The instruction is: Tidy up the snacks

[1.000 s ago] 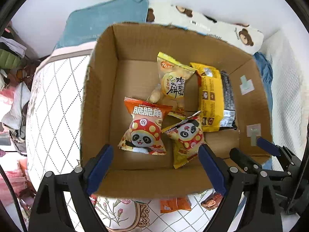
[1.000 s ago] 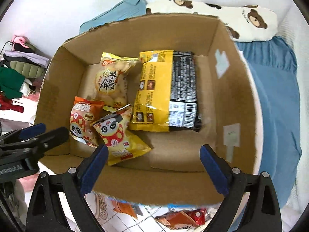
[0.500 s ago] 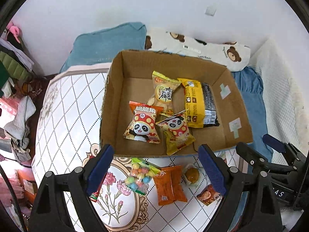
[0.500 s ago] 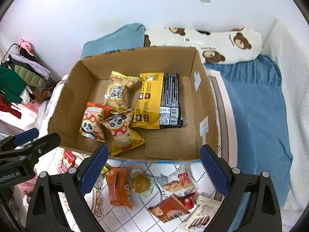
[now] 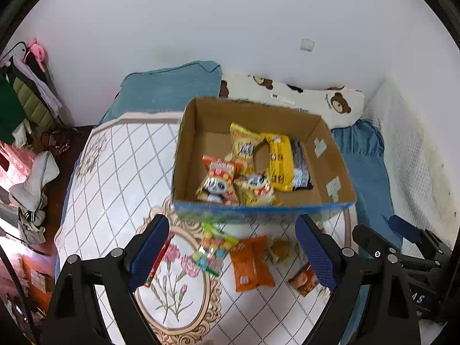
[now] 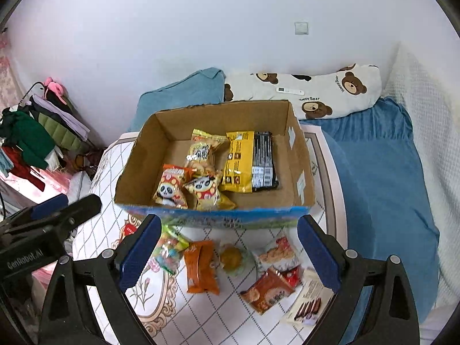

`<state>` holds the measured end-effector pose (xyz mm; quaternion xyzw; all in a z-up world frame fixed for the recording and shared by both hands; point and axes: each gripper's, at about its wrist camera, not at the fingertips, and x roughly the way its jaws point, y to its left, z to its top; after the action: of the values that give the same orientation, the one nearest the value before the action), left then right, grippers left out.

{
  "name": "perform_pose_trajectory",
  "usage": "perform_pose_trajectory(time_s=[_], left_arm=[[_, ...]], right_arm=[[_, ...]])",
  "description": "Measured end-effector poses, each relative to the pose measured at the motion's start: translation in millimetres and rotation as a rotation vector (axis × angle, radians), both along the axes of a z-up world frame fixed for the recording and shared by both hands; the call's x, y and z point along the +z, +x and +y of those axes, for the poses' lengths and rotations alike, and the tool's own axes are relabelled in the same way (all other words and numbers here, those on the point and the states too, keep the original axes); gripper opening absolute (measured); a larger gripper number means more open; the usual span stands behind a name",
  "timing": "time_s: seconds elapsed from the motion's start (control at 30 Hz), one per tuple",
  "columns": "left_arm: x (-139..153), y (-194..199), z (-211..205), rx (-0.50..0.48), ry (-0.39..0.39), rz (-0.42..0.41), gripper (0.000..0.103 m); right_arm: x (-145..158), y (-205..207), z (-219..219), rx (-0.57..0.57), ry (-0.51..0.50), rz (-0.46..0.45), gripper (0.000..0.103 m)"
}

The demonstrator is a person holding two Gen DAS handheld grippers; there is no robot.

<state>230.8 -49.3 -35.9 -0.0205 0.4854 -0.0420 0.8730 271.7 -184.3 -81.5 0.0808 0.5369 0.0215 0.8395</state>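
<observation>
Though blurred, cardboard box (image 5: 189, 155) with snack packets (image 5: 218, 181)

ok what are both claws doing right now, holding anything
Left claw: open, holding nothing.
Right claw: open, holding nothing.

Brown cardboard box (image 6: 138, 169), orange packet (image 6: 200, 270), bear-print pillow (image 6: 319, 92)

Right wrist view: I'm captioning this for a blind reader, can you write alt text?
An open cardboard box on a bed holds four snack packets, with more loose snacks on the quilt in front. The open, empty right gripper hovers above them; the left gripper shows at left.
</observation>
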Motion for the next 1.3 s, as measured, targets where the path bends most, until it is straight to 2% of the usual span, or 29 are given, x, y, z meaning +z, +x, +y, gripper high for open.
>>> perform_pose_trajectory(time_s=[0.07, 0.2, 0.23, 0.27, 0.3, 0.43, 0.57, 0.6, 0.63, 0.67, 0.73, 0.8, 0.97, 1.07, 1.17, 1.23, 1.3], left_arm=[[-20.9, -5.3, 2.9, 0.0, 0.022, 0.04, 0.09], [-75.3, 1.3, 9.6, 0.0, 0.081, 0.141, 0.09], [-90.3, 5.1, 8.9, -0.004, 0.113, 0.167, 0.09], [-101.3, 8.5, 7.6, -0.015, 0.139, 0.181, 0.09], [-115.4, 13.1, 4.1, -0.042, 0.171, 0.2, 0.09], [-177.4, 35.8, -17.8, -0.17, 0.323, 0.294, 0.09], [-215.1, 48.5, -33.3, -0.259, 0.396, 0.34, 0.088], [-219.7, 48.6, -36.2, -0.274, 0.42, 0.339, 0.078], [-226.8, 48.4, -39.5, -0.3, 0.444, 0.346, 0.059], [-231.5, 47.5, -39.5, -0.311, 0.443, 0.351, 0.05], [-231.3, 44.0, -35.1, -0.299, 0.423, 0.342, 0.05], [-230.9, 39.8, -22.9, -0.247, 0.36, 0.362, 0.05], [-241.5, 10.5, 43.3, 0.023, 0.051, 0.527, 0.049], [-249.9, -7.6, 72.9, 0.138, -0.068, 0.567, 0.049], [-255.0, -14.7, 87.1, 0.191, -0.128, 0.573, 0.049], [-253.9, -18.5, 89.9, 0.203, -0.136, 0.563, 0.049], [-252.4, -23.7, 89.1, 0.201, -0.119, 0.549, 0.049]], right_arm=[[-13.0, -10.7, -5.4, -0.015, 0.037, 0.028, 0.098], [-63.5, -28.9, -21.7, -0.079, 0.137, 0.134, 0.097], [-78.9, -32.7, -25.1, -0.097, 0.155, 0.163, 0.095], [-90.8, -34.5, -26.4, -0.102, 0.17, 0.183, 0.086], [-104.1, -37.1, -25.2, -0.103, 0.181, 0.206, 0.079], [-141.1, -45.8, -16.5, -0.092, 0.18, 0.252, 0.076], [-158.4, -47.3, -1.9, -0.047, 0.17, 0.272, 0.073], [-160.3, -47.2, 1.4, -0.036, 0.163, 0.273, 0.073], [-162.9, -46.5, 7.4, -0.015, 0.151, 0.275, 0.072], [-165.3, -45.0, 12.1, 0.002, 0.142, 0.276, 0.071], [-168.0, -42.5, 24.1, 0.04, 0.124, 0.269, 0.07], [-171.1, -40.2, 35.3, 0.069, 0.108, 0.263, 0.07], [-189.2, -30.8, 63.9, 0.122, 0.092, 0.269, 0.069], [-204.2, -21.6, 83.0, 0.145, 0.074, 0.274, 0.069], [-226.3, -8.5, 109.7, 0.202, 0.016, 0.293, 0.069], [-242.8, -3.4, 123.8, 0.242, -0.049, 0.318, 0.056], [-250.6, -5.2, 127.8, 0.262, -0.067, 0.331, 0.054]])
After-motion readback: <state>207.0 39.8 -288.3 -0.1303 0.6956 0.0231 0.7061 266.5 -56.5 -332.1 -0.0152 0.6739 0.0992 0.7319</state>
